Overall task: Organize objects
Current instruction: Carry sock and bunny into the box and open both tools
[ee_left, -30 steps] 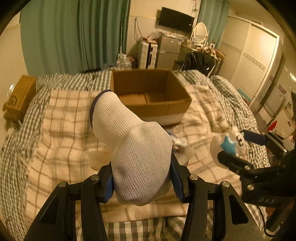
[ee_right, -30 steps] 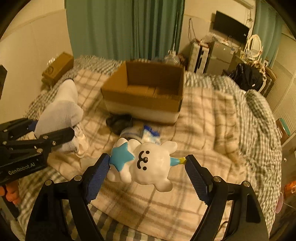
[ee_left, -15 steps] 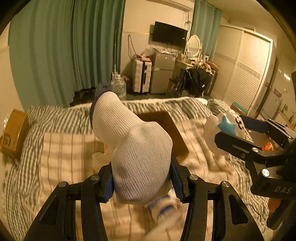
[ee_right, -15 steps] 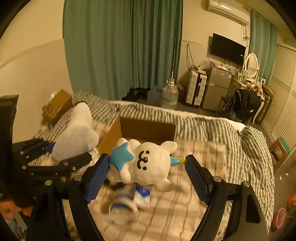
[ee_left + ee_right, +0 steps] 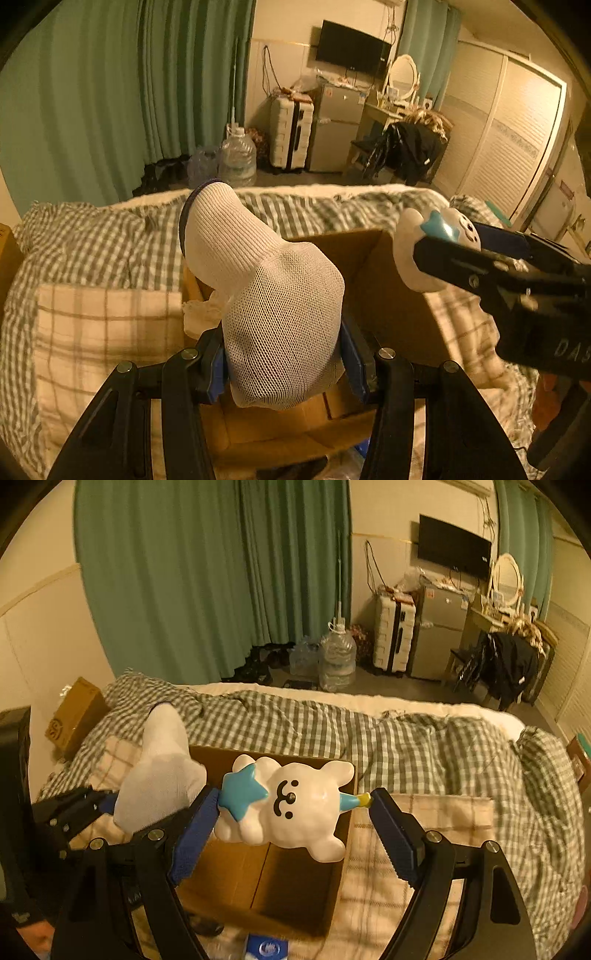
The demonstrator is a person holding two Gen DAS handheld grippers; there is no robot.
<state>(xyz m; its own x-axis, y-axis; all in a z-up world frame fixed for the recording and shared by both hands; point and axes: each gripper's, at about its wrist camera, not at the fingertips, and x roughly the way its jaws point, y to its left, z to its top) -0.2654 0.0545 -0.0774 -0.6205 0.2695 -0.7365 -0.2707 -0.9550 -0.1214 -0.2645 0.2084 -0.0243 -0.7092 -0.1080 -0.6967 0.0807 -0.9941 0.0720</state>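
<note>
My left gripper point(image 5: 284, 362) is shut on a white mesh sock point(image 5: 269, 291) with a dark cuff, held over the near left part of the open cardboard box point(image 5: 384, 295). My right gripper point(image 5: 295, 812) is shut on a white bear toy point(image 5: 295, 805) with a blue star, held over the same box point(image 5: 280, 878), whose inside looks bare. The sock point(image 5: 162, 775) and left gripper show at the left of the right wrist view. The toy point(image 5: 428, 243) and right gripper show at the right of the left wrist view.
The box sits on a bed with a checked quilt point(image 5: 424, 738) and a plaid blanket point(image 5: 99, 332). A blue-labelled packet point(image 5: 267, 949) and a dark item point(image 5: 207, 928) lie in front of the box. A small brown carton point(image 5: 74, 716) sits at the bed's left edge.
Both grippers have moved forward and up with their loads, from in front of the box to above it. The box now sits right beneath them.
</note>
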